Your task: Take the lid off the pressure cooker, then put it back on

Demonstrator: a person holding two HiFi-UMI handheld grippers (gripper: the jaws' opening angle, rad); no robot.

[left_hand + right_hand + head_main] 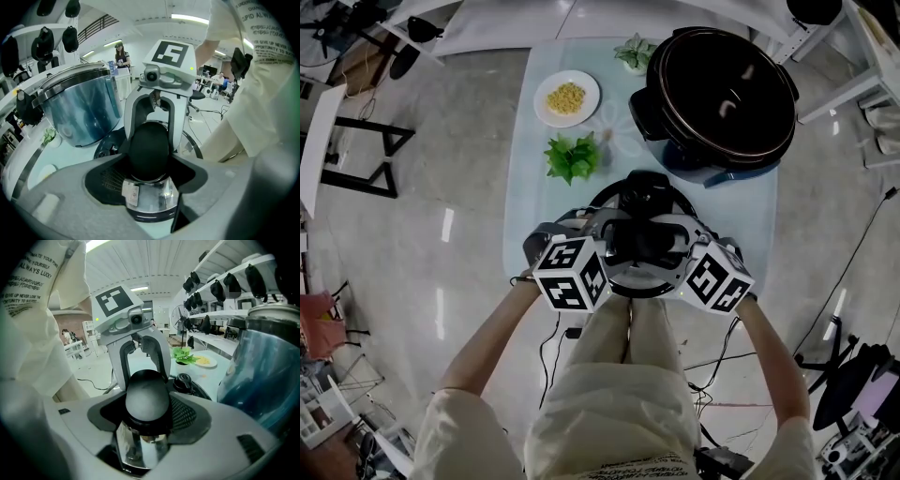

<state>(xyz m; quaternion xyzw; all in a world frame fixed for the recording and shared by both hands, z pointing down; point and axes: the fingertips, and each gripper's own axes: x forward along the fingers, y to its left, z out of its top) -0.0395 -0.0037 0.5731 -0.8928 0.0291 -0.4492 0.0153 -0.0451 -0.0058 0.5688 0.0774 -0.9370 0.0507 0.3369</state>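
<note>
Your left tool (614,236) and right tool (680,239) both clamp the lid (647,192) by its black handle (147,150) from opposite sides, jaws wide, at the near edge of the bench (534,206). Far right, the pressure cooker (639,112) stands open, its dark inside bare. The plate (546,111) holds yellow kernels (566,97).

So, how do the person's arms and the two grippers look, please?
Both the left gripper and the right gripper have pale grey plastic bodies with dark mesh pads. Each carries a white cube with black square markers. The arms are in short cream sleeves.
</note>
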